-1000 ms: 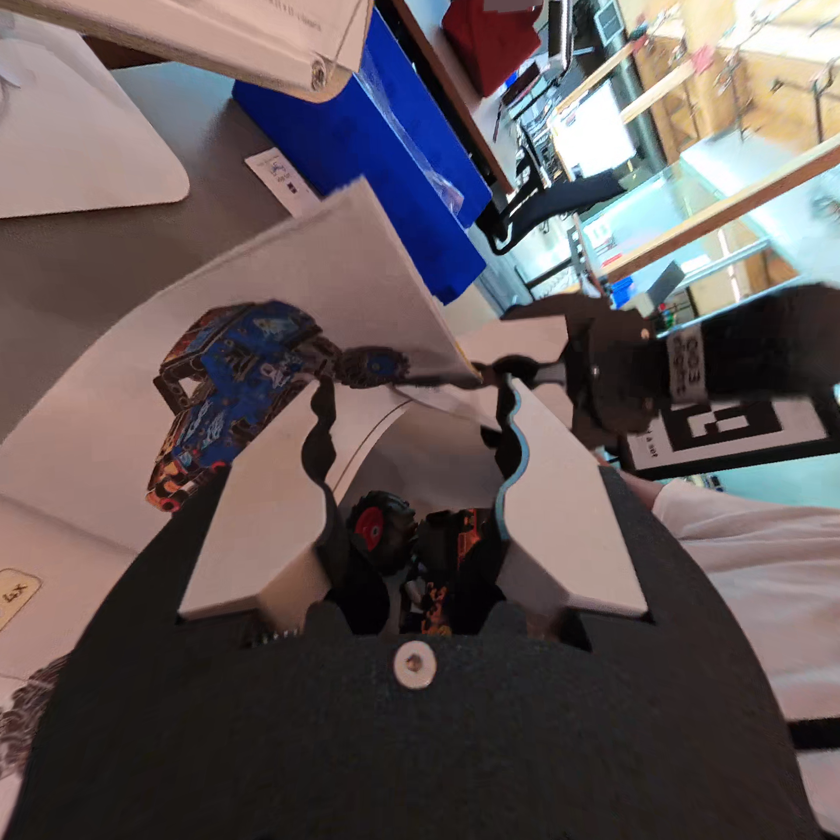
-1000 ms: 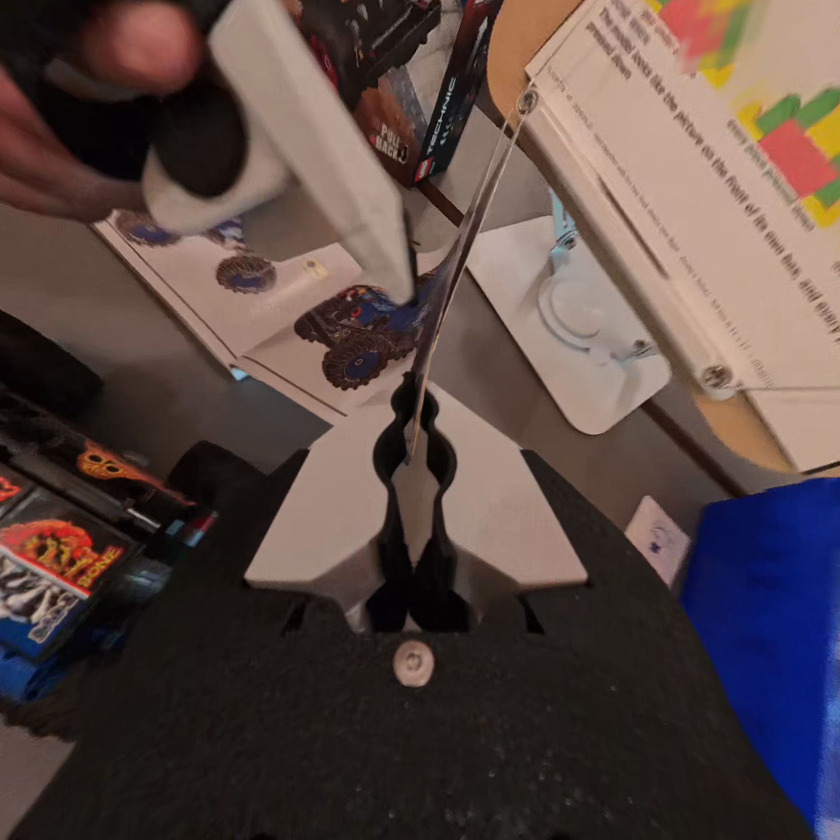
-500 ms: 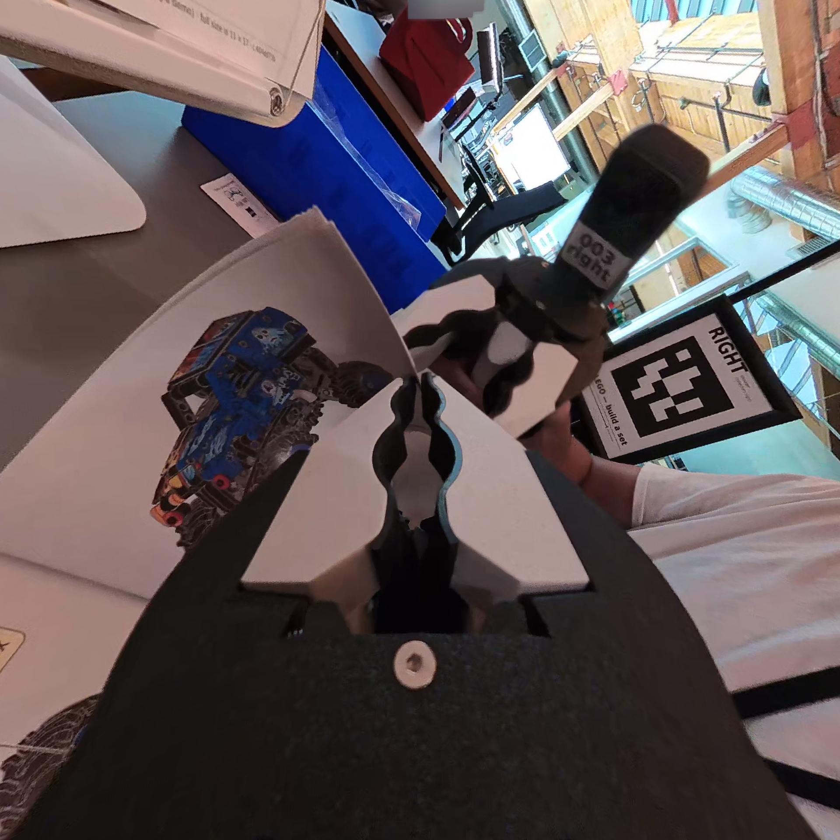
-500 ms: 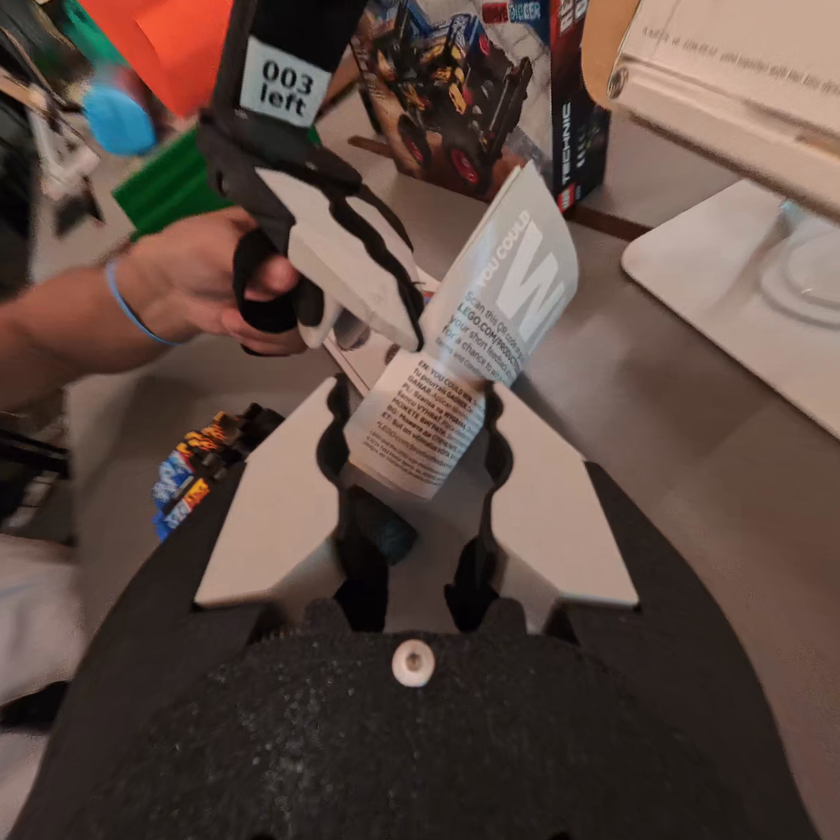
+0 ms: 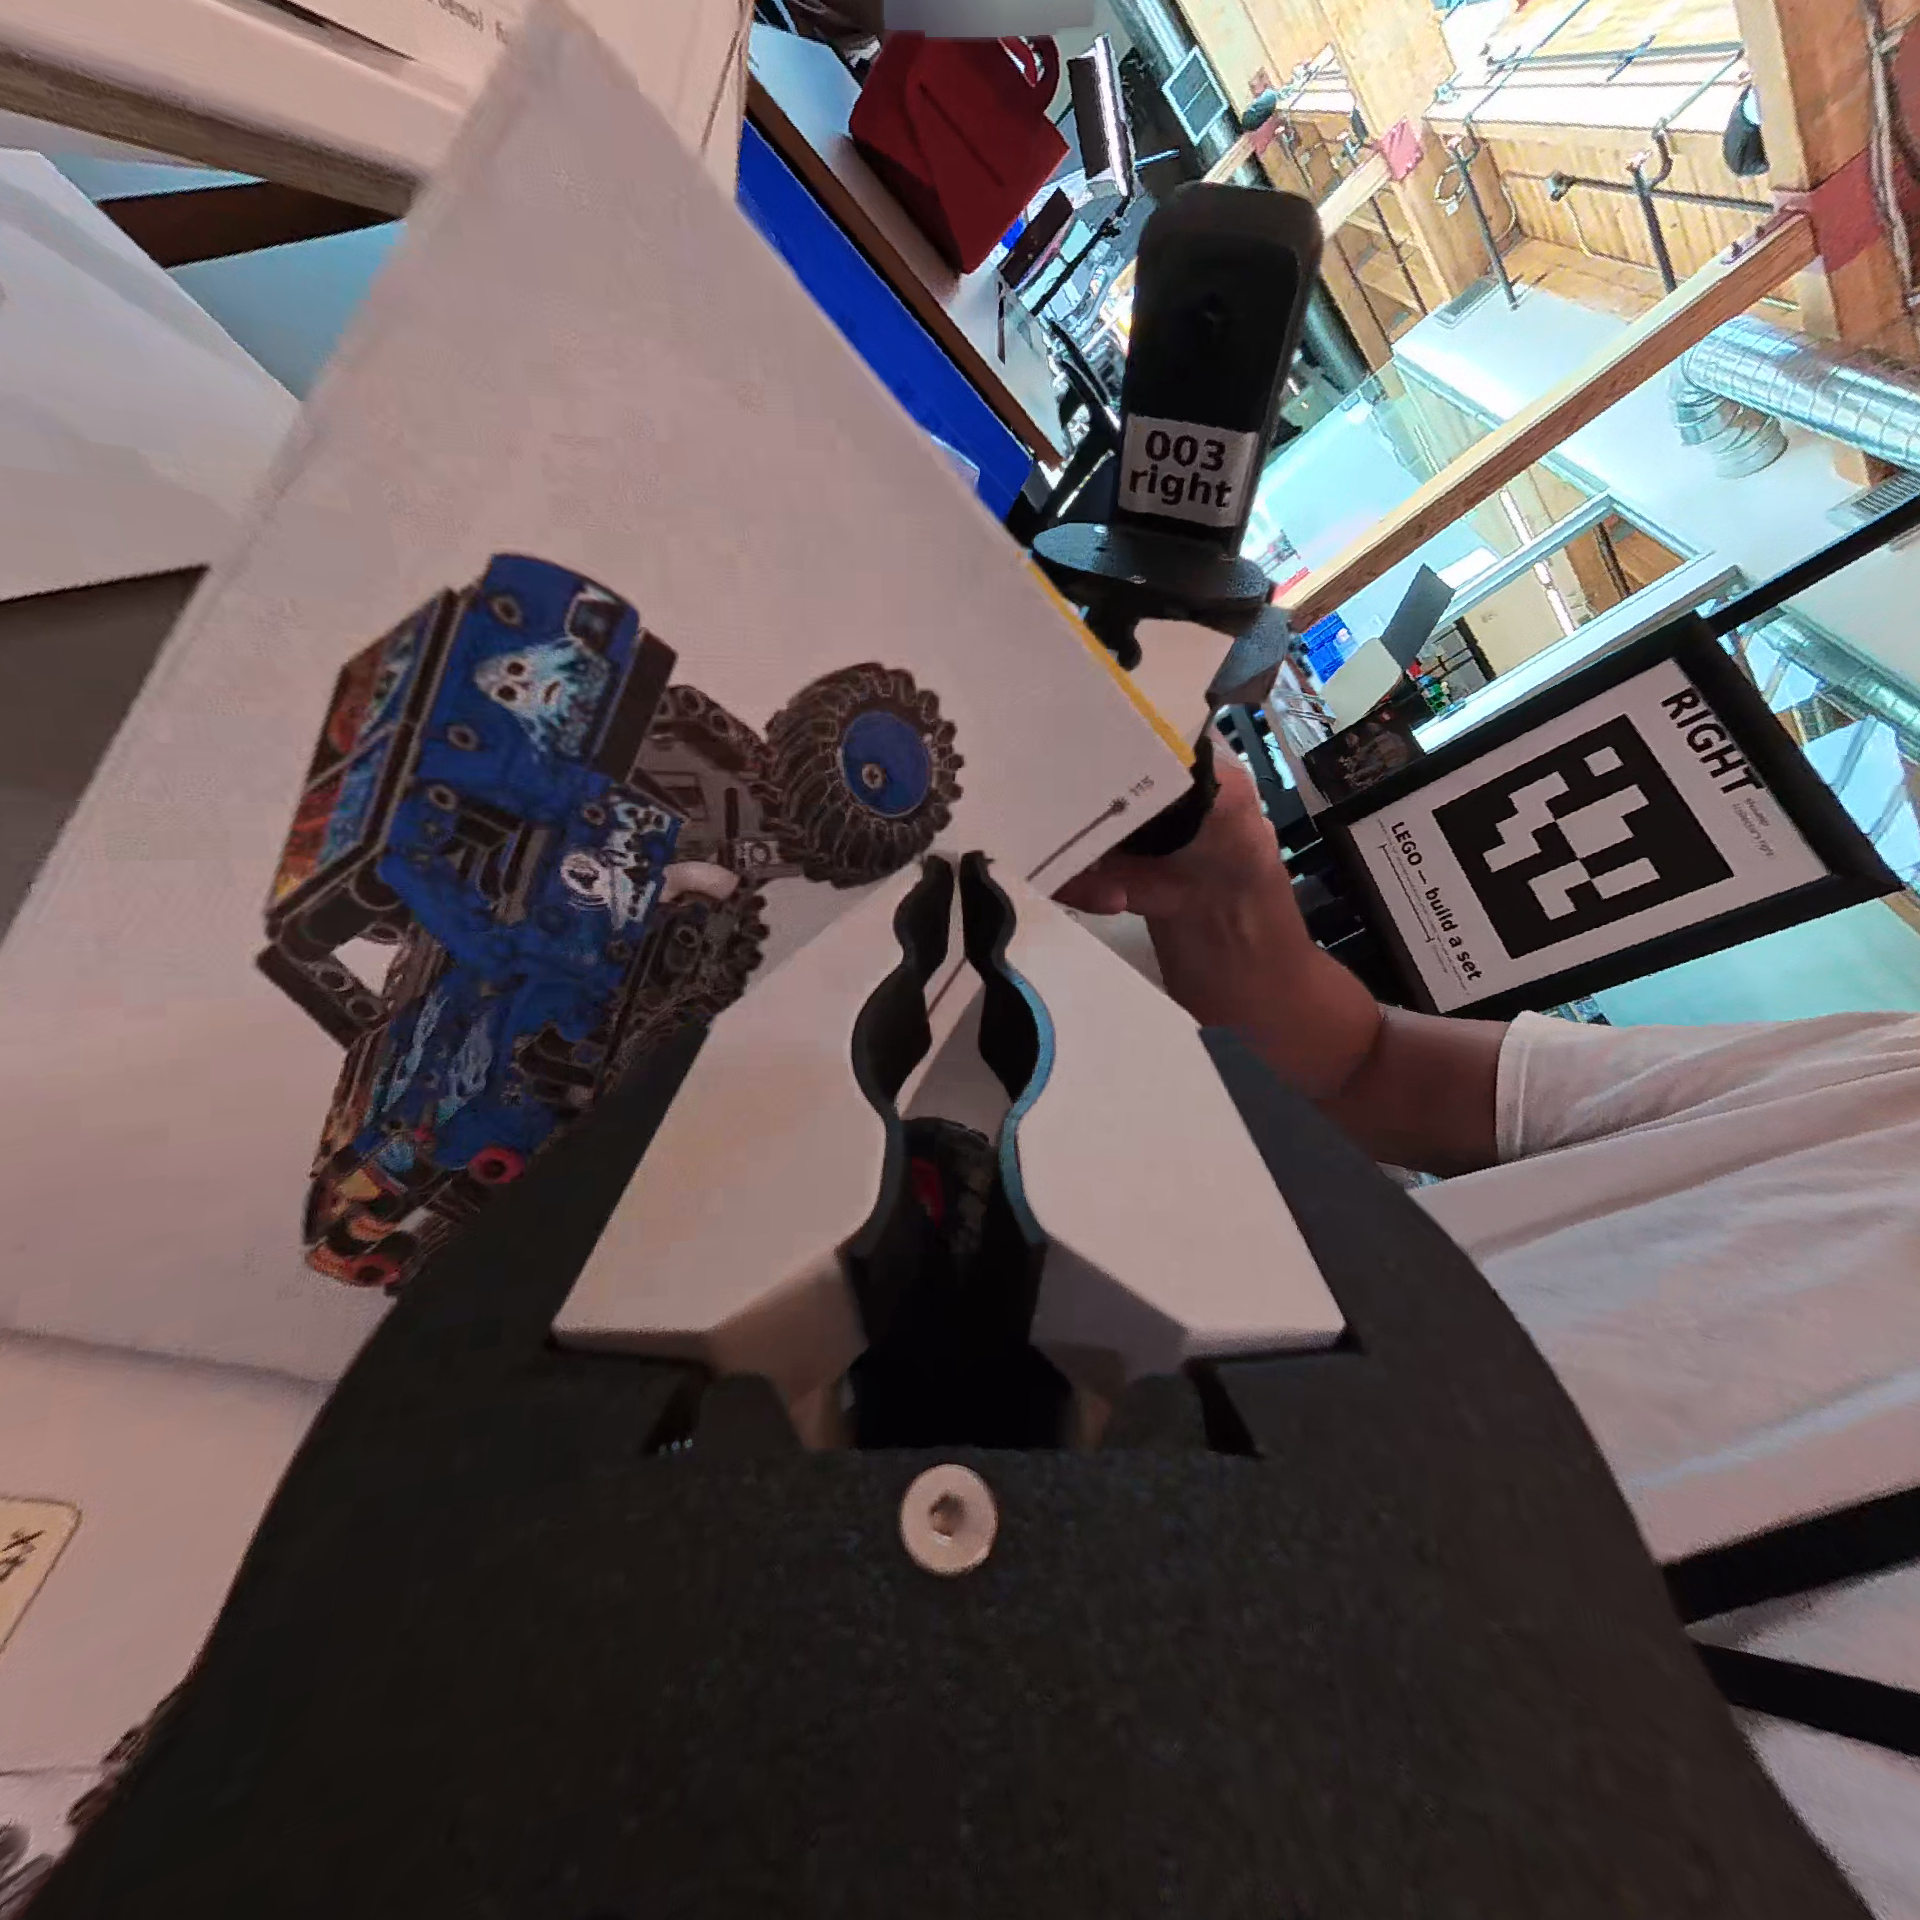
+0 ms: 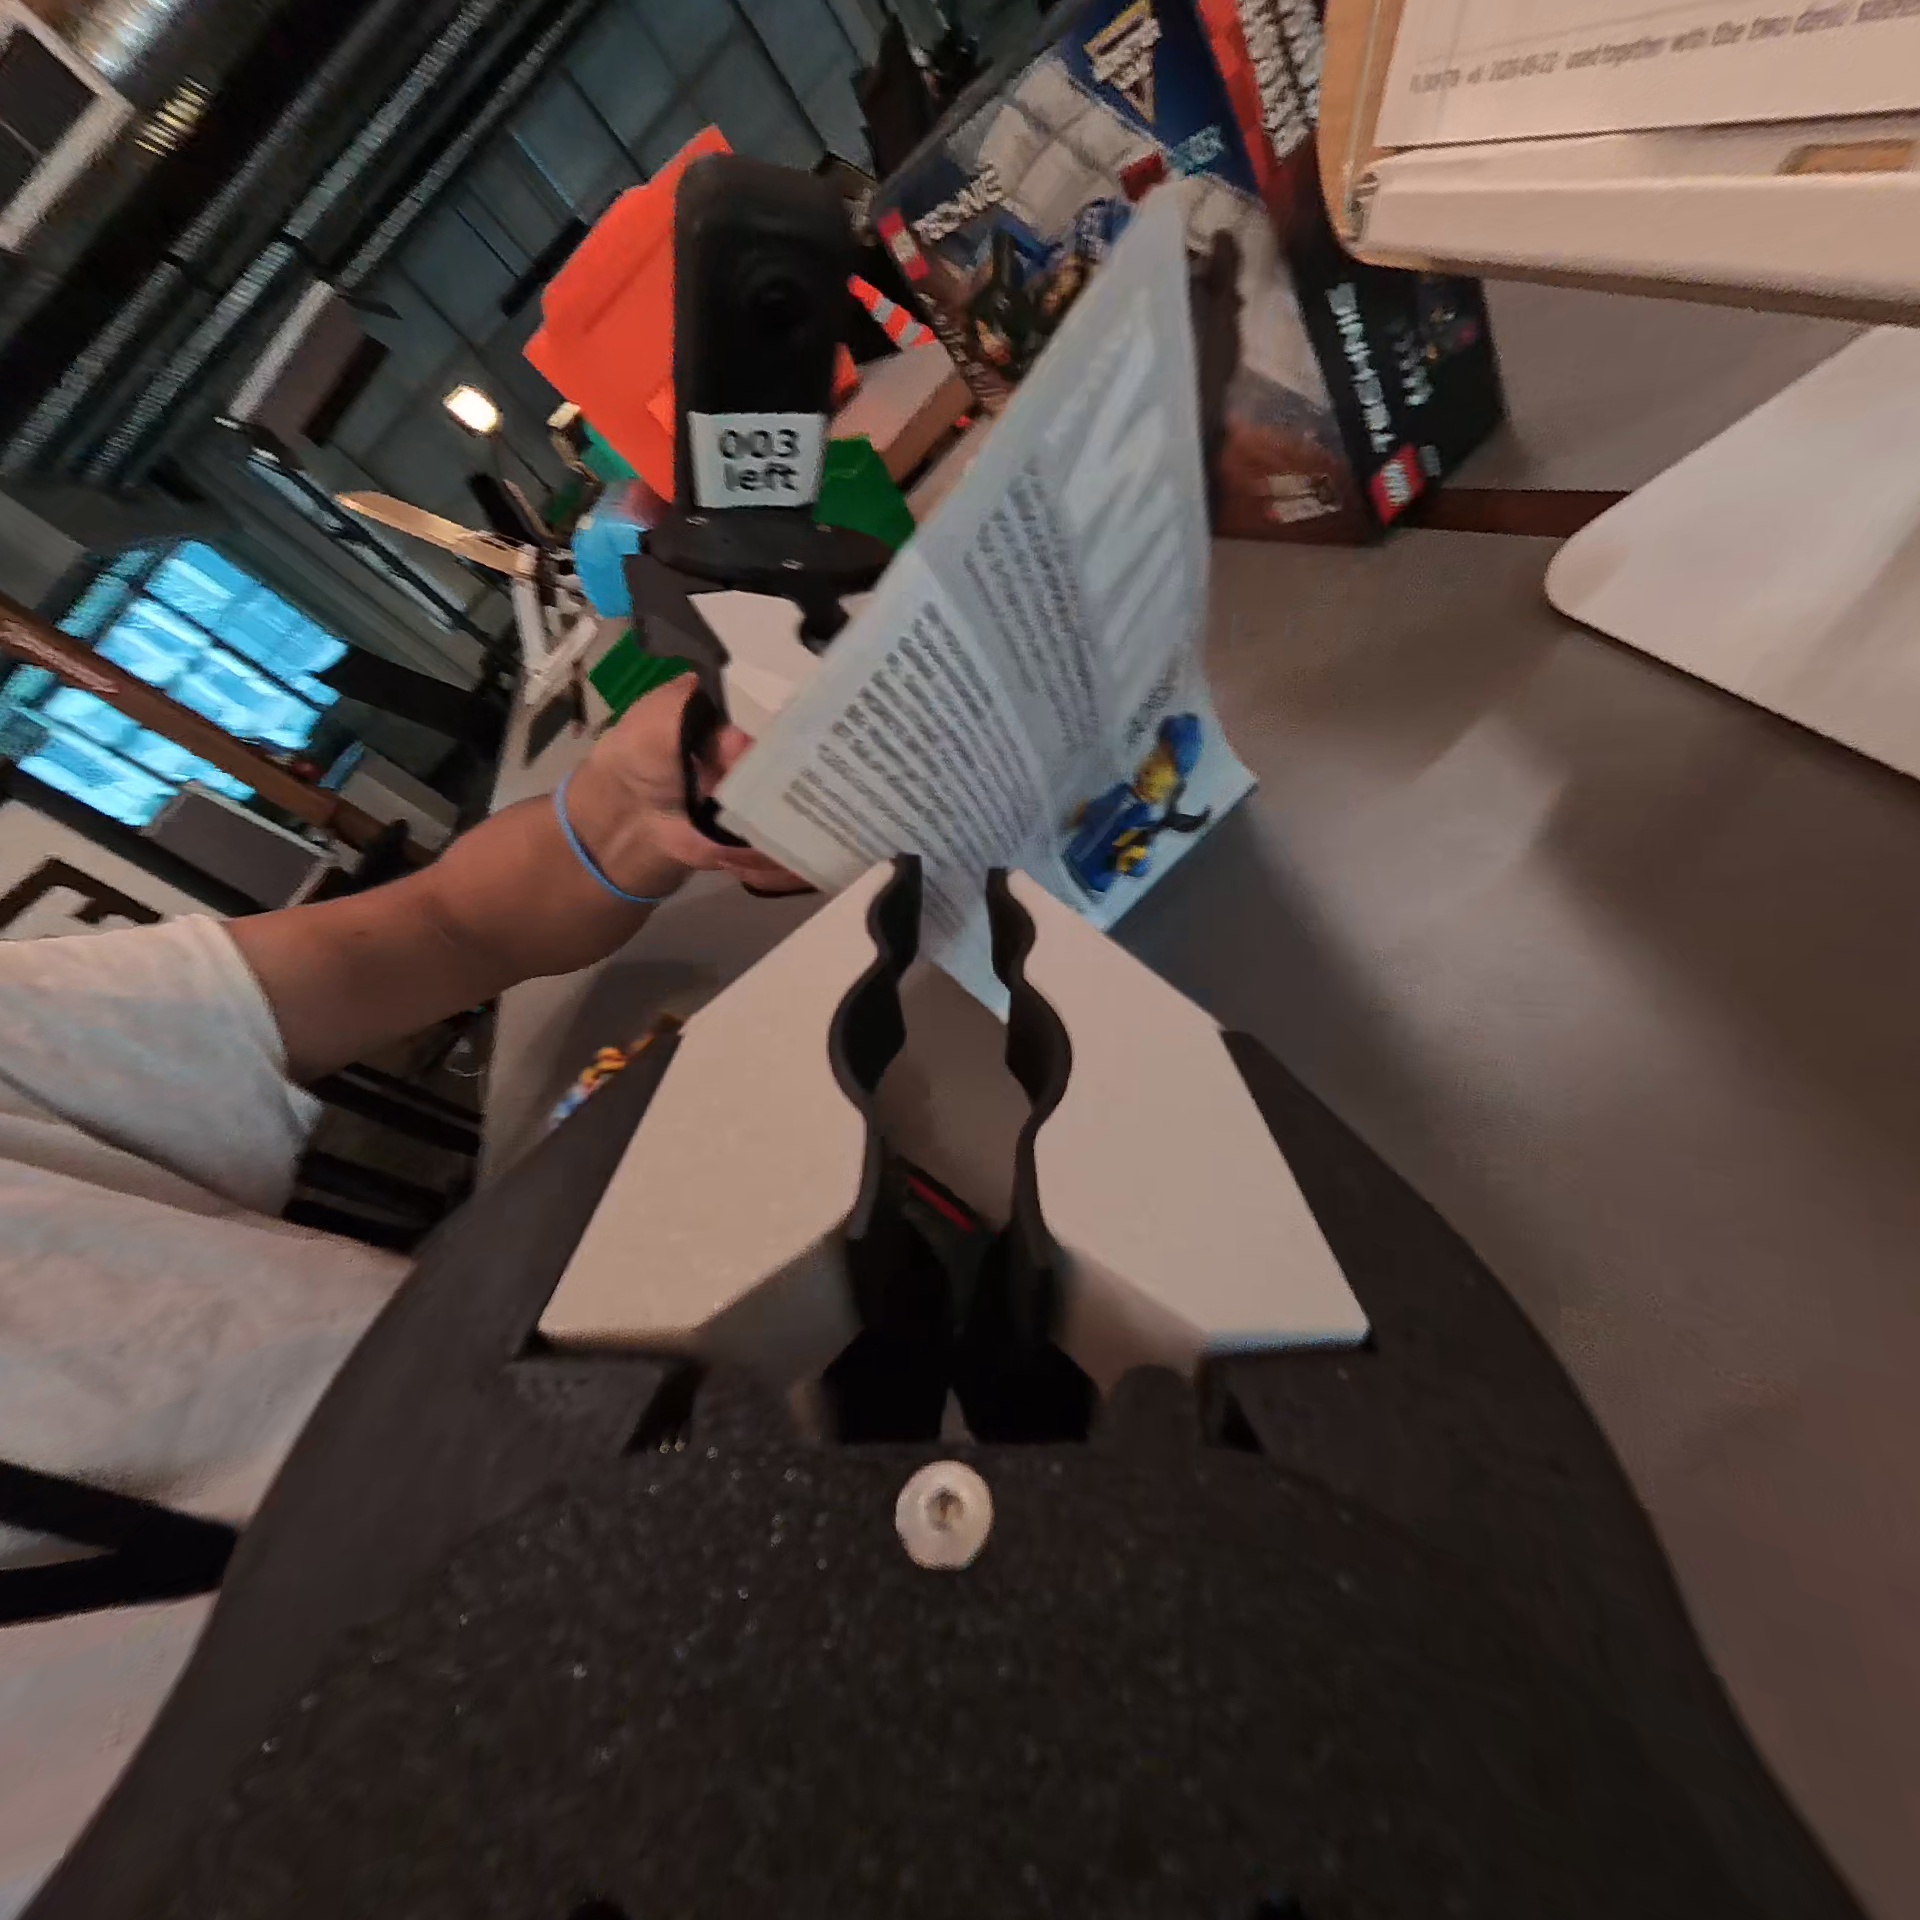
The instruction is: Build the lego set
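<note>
The instruction booklet (image 5: 644, 436) is lifted off the table, and its raised page shows a blue monster truck picture. My left gripper (image 5: 956, 871) is shut on the lower edge of this page. The right gripper (image 5: 1184, 810) shows behind the page's far corner. In the right wrist view the booklet's printed back page (image 6: 1039, 665) stands upright. My right gripper (image 6: 948, 883) has its jaws a little apart, with the page's bottom edge in the gap. The left gripper (image 6: 727, 623) is mostly hidden behind the page. A black wheel with a red hub (image 5: 935, 1174) shows between my left fingers.
A Lego box (image 6: 1361, 395) stands at the back of the grey table (image 6: 1507, 935). A white stand base (image 6: 1766, 623) lies to the right, with a board of papers (image 6: 1662, 125) above it. A blue bin (image 5: 894, 343) stands behind the booklet. The person's arm (image 6: 416, 935) reaches in from the left. My two grippers' fingertips are within a few centimetres of each other.
The page has swung up steeper and nearer both cameras. My right gripper's jaws have narrowed around its bottom edge. My left gripper stays shut on the page.
</note>
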